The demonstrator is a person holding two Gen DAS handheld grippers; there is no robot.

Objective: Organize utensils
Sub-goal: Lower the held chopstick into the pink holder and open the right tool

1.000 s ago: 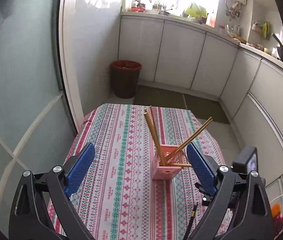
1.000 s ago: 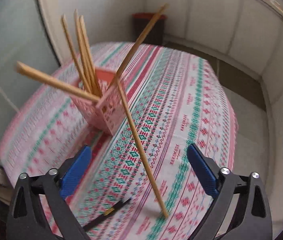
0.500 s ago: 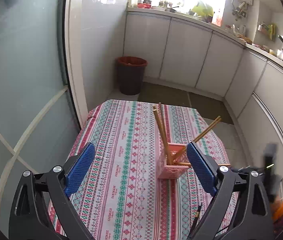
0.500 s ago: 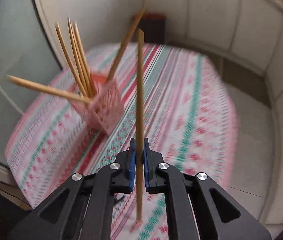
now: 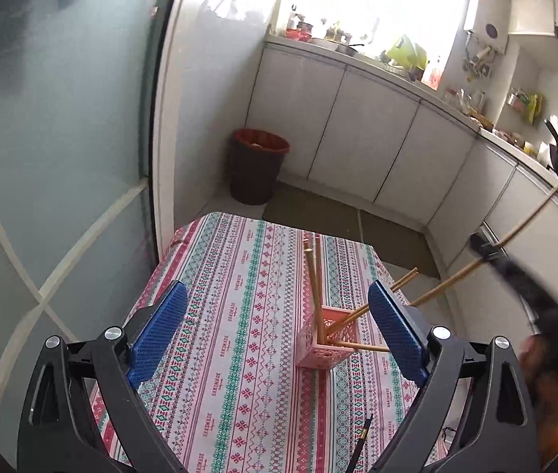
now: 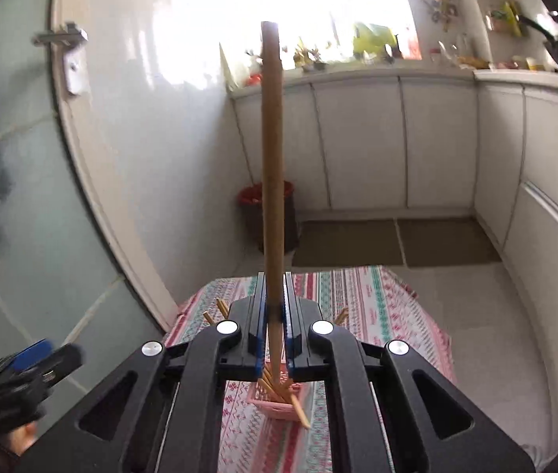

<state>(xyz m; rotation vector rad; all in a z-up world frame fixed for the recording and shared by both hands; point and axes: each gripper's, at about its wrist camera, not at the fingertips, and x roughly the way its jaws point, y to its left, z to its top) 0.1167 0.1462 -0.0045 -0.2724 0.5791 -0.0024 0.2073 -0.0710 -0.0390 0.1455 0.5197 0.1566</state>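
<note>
I am pinching one chopstick (image 6: 272,165) tight in my right gripper (image 6: 273,315), upright so its lower end is pointing at the pink holder (image 6: 275,408) just below. My left gripper (image 5: 277,335) is gaping wide, empty, the holder (image 5: 328,341) sitting ahead between its fingers.

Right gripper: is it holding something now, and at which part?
Yes. The right gripper is shut on one wooden chopstick, gripping it on the shaft nearer its lower end. The left gripper holds nothing.
</note>
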